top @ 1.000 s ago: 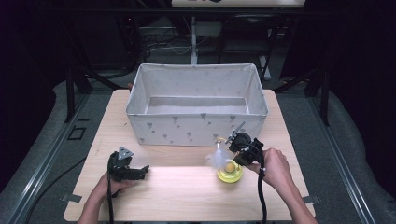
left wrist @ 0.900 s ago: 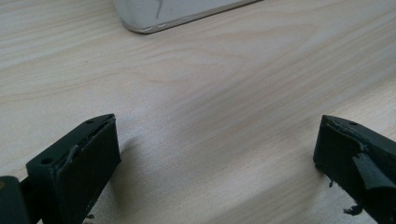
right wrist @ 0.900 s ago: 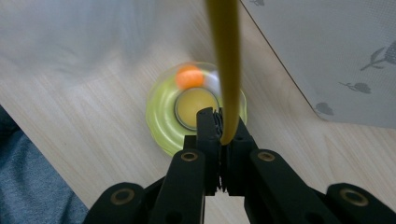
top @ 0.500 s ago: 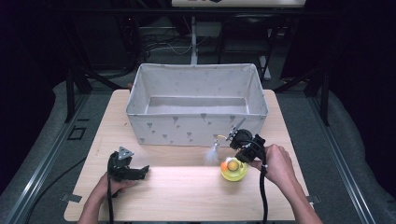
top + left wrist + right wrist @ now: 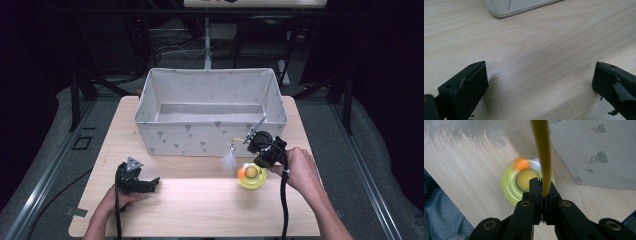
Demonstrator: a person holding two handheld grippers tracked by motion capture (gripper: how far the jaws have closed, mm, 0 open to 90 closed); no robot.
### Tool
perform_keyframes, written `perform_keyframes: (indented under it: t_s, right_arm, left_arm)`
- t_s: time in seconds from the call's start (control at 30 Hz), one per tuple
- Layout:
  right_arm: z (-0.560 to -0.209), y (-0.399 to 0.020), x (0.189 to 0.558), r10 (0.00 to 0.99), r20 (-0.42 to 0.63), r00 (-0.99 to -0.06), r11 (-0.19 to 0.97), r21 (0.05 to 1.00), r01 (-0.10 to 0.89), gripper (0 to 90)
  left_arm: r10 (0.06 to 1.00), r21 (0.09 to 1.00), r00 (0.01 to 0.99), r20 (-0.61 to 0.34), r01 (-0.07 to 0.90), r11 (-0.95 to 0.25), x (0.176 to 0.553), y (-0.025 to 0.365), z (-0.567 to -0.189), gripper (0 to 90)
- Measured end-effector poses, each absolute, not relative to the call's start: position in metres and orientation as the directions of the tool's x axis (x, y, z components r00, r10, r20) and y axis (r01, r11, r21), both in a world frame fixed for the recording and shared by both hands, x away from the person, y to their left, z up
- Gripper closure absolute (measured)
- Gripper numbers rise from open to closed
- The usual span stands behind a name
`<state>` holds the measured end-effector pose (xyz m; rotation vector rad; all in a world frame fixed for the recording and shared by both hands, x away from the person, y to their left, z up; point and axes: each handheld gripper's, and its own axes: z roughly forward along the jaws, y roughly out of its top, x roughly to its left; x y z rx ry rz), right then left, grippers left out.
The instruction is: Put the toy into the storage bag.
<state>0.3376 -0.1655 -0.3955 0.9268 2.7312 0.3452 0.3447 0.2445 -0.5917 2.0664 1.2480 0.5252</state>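
Observation:
A yellow-green ring toy (image 5: pixel 251 176) (image 5: pixel 510 185) lies on the wooden table (image 5: pixel 200 210), with an orange ball (image 5: pixel 243 173) (image 5: pixel 521 164) in its track. From its hub rises a yellow stick (image 5: pixel 541 150) that ends in a white feather (image 5: pixel 230 160) (image 5: pixel 461 130). My right gripper (image 5: pixel 256 161) (image 5: pixel 541 187) is shut on the stick just above the hub. At the front left, my left gripper (image 5: pixel 150 184) (image 5: pixel 539 85) rests on the table, open, with bare wood between its fingers.
A grey fabric box (image 5: pixel 210 135) with a small flower print stands at the back of the table, just beyond the toy; its wall (image 5: pixel 599 157) is close beside the stick. Its corner (image 5: pixel 519 6) lies ahead of the left gripper.
My right gripper and the toy have shifted slightly right and toward the box. The orange ball has rolled round its track. The left gripper has stayed put.

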Motion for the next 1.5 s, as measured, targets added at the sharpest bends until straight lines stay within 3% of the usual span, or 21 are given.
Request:
perform_keyframes:
  t_s: [1.5]
  right_arm:
    - [-0.332,-0.158,0.356,0.602,-0.160,-0.783,0.783,0.311,0.538,87.8]
  left_arm:
    - [0.886,0.711,0.465,0.003,0.621,-0.328,0.345,0.245,-0.592,0.3]
